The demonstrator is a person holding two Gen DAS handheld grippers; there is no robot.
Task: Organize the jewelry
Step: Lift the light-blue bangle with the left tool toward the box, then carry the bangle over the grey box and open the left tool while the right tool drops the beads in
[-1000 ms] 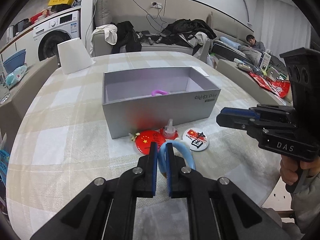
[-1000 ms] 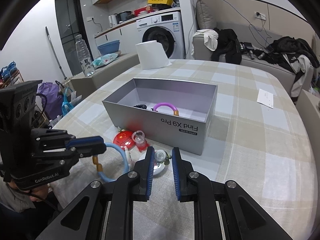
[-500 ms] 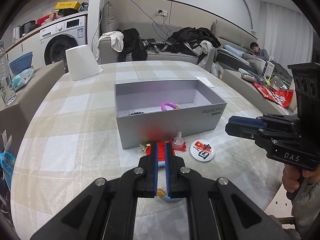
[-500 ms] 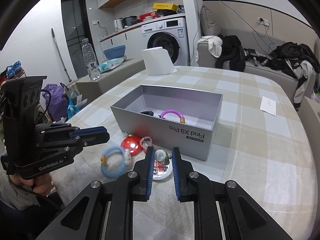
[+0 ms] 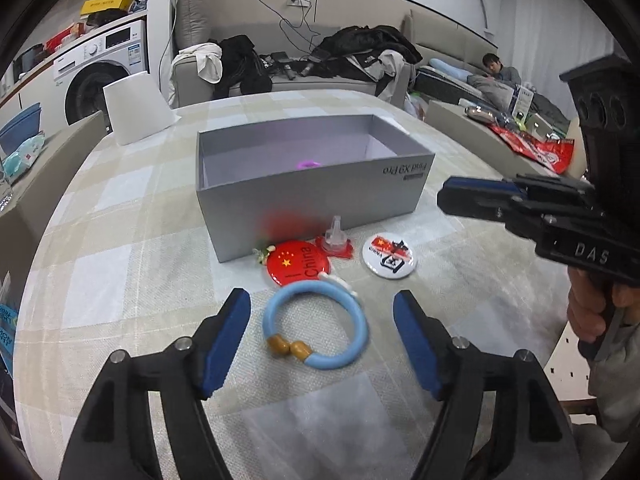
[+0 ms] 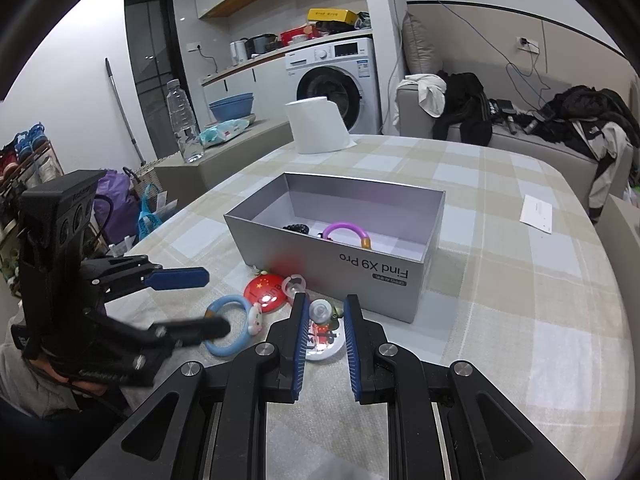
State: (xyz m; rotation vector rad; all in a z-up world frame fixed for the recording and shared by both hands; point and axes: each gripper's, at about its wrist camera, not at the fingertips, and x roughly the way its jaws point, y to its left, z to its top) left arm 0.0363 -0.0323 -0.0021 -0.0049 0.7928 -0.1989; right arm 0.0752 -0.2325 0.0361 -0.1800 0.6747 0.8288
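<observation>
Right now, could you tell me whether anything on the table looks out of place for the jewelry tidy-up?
Yes. The blue bracelet lies on the tablecloth, outside the grey box, between the left gripper's jaws, which have just been opening and do not touch it. The purple bracelet is already inside. Two badges also sit loose before the box.

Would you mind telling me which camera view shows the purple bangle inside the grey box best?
The right wrist view: it looks down over the grey box wall, so the purple bangle shows as an arch with an orange end. In the left wrist view only a sliver of the bangle peeks above the near wall.
</observation>
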